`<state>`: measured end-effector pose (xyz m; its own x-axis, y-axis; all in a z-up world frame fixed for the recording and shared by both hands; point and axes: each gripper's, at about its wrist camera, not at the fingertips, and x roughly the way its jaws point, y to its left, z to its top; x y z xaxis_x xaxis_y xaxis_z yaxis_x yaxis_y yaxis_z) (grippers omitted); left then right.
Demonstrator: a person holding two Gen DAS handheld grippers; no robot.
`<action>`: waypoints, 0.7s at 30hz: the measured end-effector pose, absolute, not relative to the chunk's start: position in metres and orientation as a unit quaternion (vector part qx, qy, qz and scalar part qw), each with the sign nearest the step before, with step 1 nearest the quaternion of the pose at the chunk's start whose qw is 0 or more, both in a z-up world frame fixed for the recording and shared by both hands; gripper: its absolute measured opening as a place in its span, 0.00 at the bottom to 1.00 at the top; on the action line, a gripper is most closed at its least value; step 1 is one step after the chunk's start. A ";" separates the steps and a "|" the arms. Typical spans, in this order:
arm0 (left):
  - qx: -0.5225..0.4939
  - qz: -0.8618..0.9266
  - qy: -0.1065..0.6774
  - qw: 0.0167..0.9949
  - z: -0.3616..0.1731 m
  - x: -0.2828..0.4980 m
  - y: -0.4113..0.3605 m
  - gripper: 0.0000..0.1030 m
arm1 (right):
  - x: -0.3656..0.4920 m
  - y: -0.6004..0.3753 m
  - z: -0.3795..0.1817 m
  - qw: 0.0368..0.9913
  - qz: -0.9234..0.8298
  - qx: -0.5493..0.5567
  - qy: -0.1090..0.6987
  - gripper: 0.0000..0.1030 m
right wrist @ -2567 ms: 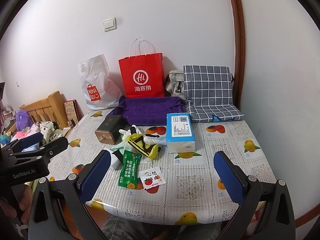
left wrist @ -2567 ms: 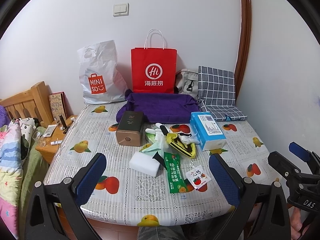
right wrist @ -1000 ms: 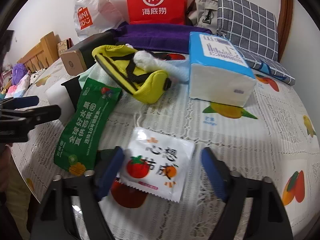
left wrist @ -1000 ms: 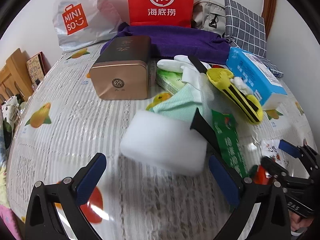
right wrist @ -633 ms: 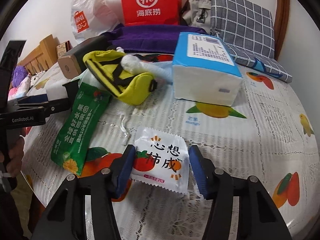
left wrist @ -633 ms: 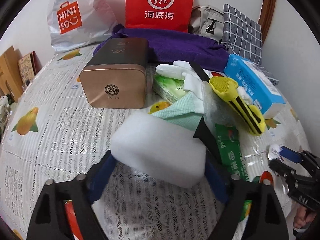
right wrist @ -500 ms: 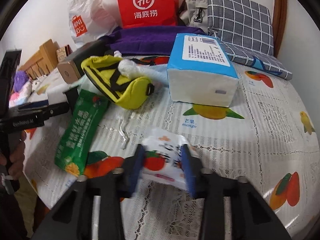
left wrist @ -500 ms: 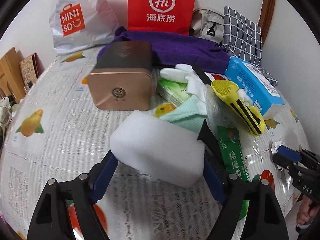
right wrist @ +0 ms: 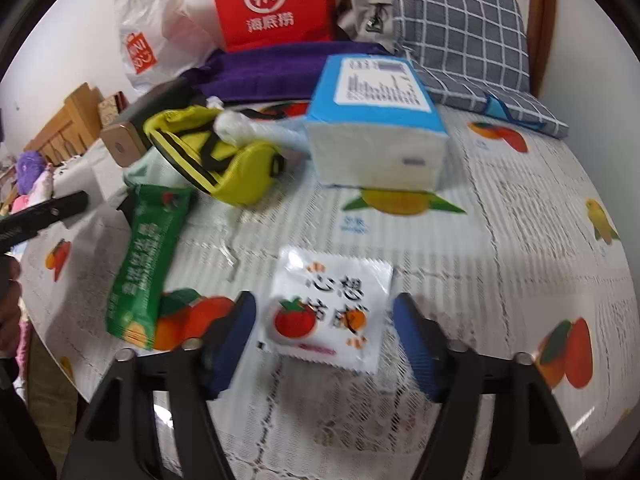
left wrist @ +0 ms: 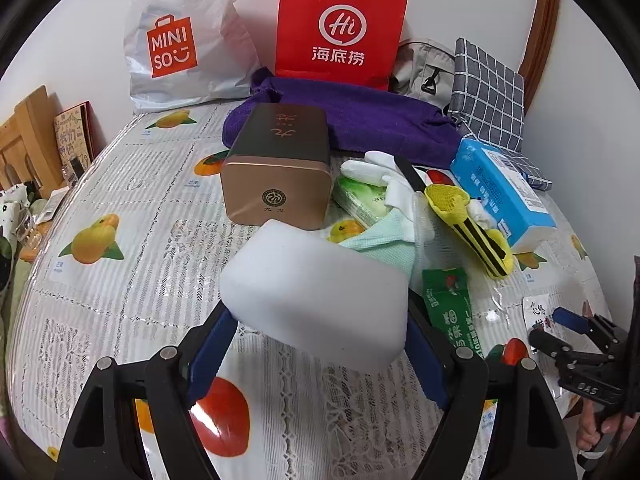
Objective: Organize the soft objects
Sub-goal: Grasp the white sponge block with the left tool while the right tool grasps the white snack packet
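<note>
Left gripper (left wrist: 316, 340) squeezed the white sponge (left wrist: 316, 296) near the table's (left wrist: 132, 288) front edge, right gripper (right wrist: 324, 336) jaws just opening, apart around the small white packet (right wrist: 332, 312), not pressing it

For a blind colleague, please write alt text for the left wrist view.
The left gripper holds a white sponge block between its blue pads, above a fruit-print tablecloth. Behind it lie a bronze tin and a purple towel.

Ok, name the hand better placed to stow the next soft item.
Left. The left tool has just closed on the white sponge, pads pressing both ends. The right tool has just opened; the snack packet lies loose between its pads.
</note>
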<state>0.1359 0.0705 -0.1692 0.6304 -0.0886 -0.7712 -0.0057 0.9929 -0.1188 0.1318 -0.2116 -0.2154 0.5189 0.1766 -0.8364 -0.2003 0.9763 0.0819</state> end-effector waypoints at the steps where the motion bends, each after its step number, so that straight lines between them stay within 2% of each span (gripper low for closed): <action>1: -0.056 -0.024 0.429 0.901 -0.168 0.135 0.070 0.77 | 0.131 -0.211 -0.217 0.874 0.105 -0.016 0.475 0.70; 4: -0.059 -0.027 0.425 0.903 -0.164 0.131 0.068 0.77 | 0.130 -0.207 -0.220 0.884 0.090 -0.017 0.459 0.72; 6: -0.057 -0.026 0.422 0.904 -0.160 0.128 0.067 0.77 | 0.128 -0.204 -0.220 0.889 0.083 -0.020 0.449 0.68; 8: -0.053 -0.025 0.420 0.905 -0.157 0.126 0.066 0.77 | 0.128 -0.203 -0.217 0.889 0.092 -0.022 0.447 0.49; 11: -0.053 -0.024 0.417 0.907 -0.153 0.124 0.066 0.77 | 0.128 -0.208 -0.216 0.888 0.101 -0.019 0.449 0.44; 21: -0.049 -0.025 0.413 0.909 -0.143 0.125 0.064 0.78 | 0.126 -0.213 -0.210 0.883 0.126 0.006 0.453 0.41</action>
<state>0.1247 0.0637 -0.1431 0.6582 -0.0860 -0.7479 0.0058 0.9940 -0.1092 0.1262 -0.2134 -0.2095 0.5586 0.2275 -0.7976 -0.2169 0.9682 0.1243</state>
